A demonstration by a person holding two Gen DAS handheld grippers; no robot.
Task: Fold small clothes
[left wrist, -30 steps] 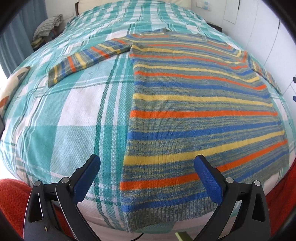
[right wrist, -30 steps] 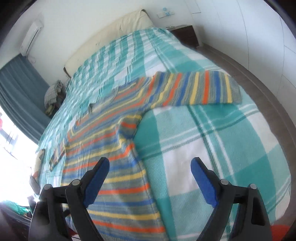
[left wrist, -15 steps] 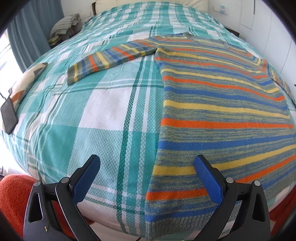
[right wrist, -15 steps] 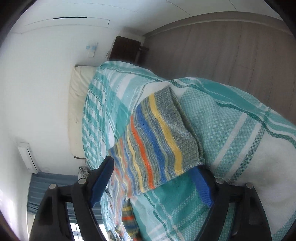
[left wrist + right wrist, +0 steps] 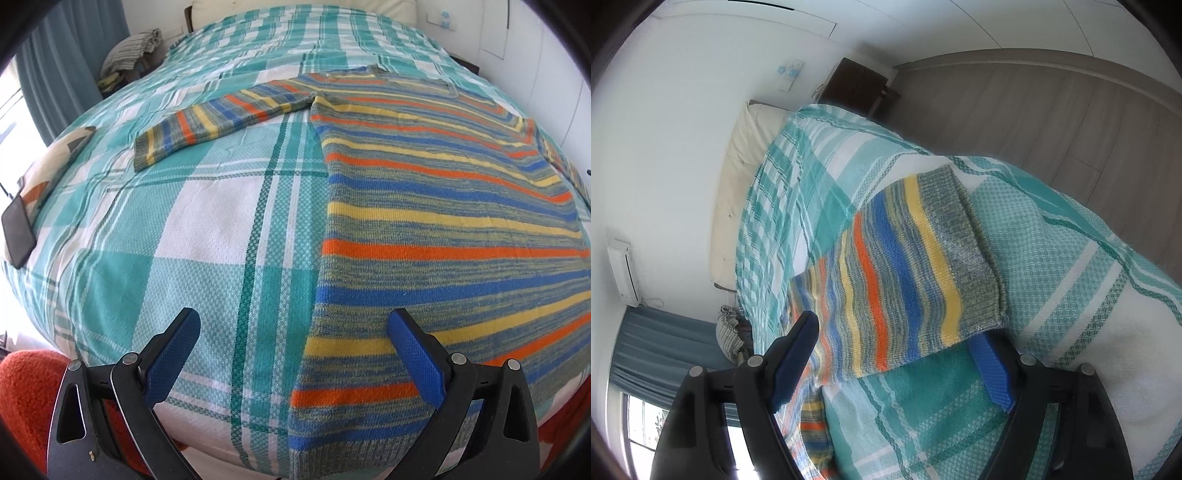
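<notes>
Where ribbed, striped knit sweater (flat)

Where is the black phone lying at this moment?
In the left wrist view, the black phone lies at the far left edge of the plaid bedspread, beside a patterned cushion.

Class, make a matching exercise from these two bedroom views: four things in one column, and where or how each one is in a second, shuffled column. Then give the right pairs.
Things
1. striped sweater
2. sleeve cuff
3. black phone
4. left gripper

Places or states
A. between the right gripper's fingers
B. spread flat on the checked bedspread
C. open, over the sweater's hem edge
D. at the bed's left edge, beside a patterned cushion

Pairs: 1-B, 2-A, 3-D, 4-C
</notes>
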